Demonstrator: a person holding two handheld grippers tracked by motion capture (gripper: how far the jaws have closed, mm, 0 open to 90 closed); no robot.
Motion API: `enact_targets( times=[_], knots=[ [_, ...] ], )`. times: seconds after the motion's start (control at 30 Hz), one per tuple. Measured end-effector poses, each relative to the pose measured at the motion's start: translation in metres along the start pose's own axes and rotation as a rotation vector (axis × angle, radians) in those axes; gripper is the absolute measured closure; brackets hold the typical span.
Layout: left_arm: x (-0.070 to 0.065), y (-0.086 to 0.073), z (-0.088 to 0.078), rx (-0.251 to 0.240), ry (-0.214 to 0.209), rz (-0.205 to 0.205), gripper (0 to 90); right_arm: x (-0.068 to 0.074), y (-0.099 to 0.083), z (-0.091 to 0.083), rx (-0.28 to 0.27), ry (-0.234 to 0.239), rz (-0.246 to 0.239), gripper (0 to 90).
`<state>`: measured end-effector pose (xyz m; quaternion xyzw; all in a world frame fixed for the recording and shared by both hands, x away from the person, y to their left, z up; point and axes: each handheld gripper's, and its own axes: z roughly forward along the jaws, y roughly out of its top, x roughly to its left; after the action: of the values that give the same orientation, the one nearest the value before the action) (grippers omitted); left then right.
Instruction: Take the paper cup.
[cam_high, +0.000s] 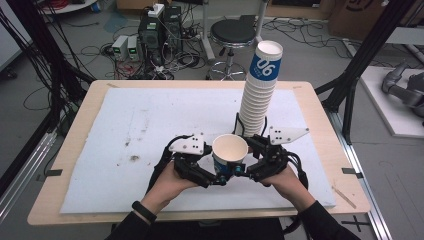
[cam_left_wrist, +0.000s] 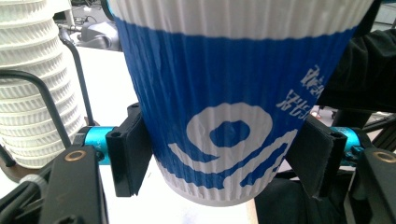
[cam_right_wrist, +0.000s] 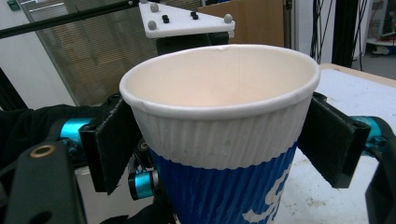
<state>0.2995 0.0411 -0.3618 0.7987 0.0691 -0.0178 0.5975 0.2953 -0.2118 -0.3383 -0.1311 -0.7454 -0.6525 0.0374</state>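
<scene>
The single paper cup stands upright between the two grippers, just in front of the tall cup stack on the white mat. The left gripper pinches the cup low on its blue band; in the left gripper view both pads press the ribbed wall. The right gripper sits higher, at the white band under the rim. Its jaws stand spread on either side of the cup, the left pad close to the wall and the right pad apart from it, so this gripper carries no load.

Risks from this position:

- The cup hangs on one low grip. The tapered, ribbed wall may slip through the left pads, or the cup may tip at the rim.
- Excess squeeze from the left jaws may dent the thin wall.
- The stack stands directly beyond the right gripper. A sideways or forward withdrawal of that gripper may knock it over.
- A trailing cable may snag the stack base.
</scene>
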Motion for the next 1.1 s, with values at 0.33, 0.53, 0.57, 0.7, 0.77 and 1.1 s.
enact_targets(
  times=[0.33, 0.53, 0.57, 0.7, 0.77, 1.1],
  knots=[
    [0.0007, 0.0003, 0.0006, 0.023, -0.003, -0.01, 29.3, -0.0001, 0.0001, -0.0002, 0.003, -0.009, -0.023, 20.5],
    [0.0004, 0.0043, 0.0004, 0.009, -0.002, -0.055, 18.3, 0.0001, -0.0004, 0.0, 0.001, -0.012, -0.028, 20.8],
    [0.0004, 0.0047, 0.0, -0.005, -0.01, -0.07, 17.5, 0.0005, -0.0005, 0.0002, 0.005, -0.011, -0.025, 20.8],
    [-0.0006, 0.0077, 0.0003, -0.017, 0.01, -0.082, 17.4, 0.001, -0.0016, 0.0023, 0.002, -0.008, -0.03, 20.8],
    [-0.0018, 0.0082, 0.0011, -0.025, 0.001, -0.077, 17.4, 0.0017, -0.0022, 0.0036, 0.002, -0.008, -0.025, 20.8],
    [-0.0012, 0.0081, -0.0004, -0.063, -0.019, -0.085, 24.6, 0.0032, -0.0042, 0.0073, 0.0, -0.007, -0.026, 21.5]
  ],
)
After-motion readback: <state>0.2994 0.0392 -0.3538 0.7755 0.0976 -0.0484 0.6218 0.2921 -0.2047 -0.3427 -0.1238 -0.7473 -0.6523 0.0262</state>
